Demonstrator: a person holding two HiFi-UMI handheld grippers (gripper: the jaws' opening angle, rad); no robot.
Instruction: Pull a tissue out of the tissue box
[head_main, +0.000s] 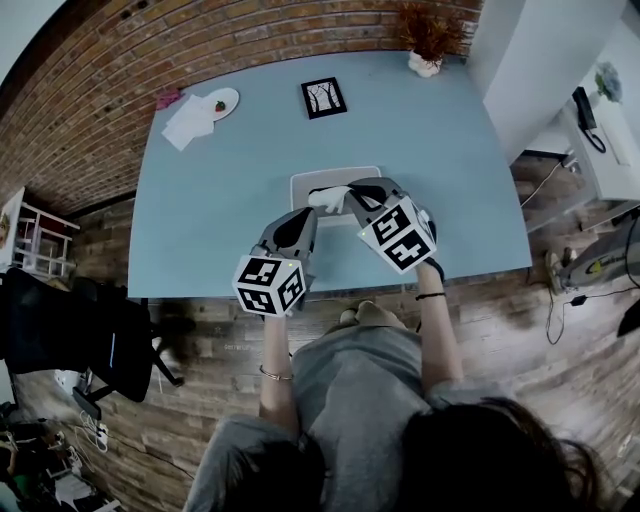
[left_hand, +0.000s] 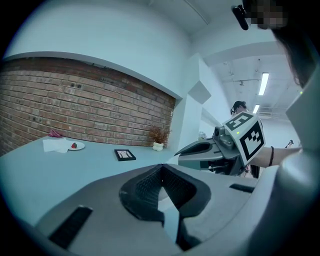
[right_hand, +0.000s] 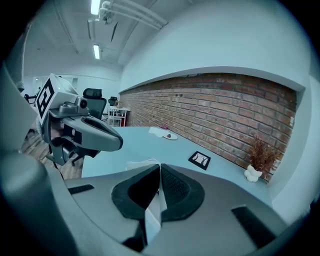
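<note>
Right claw (right_hand: 160, 169) pressed together on a white tissue (right_hand: 153, 212), the sheet running down between its pads and rising from the tissue box (head_main: 312, 180) at the near side of the blue bench (head_main: 210, 220). Left claw (left_hand: 161, 167), tips together and apparently empty, hangs just beside the box's near edge. The grip looks made. The next move calls for a steady draw up and away, with the box likely needing steadying.

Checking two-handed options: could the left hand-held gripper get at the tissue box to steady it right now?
Probably yes. The left hand-held gripper sits by the tissue box's near-left corner, with nothing between them. The right hand-held gripper, shut on a tissue, occupies only the box's middle.
</note>
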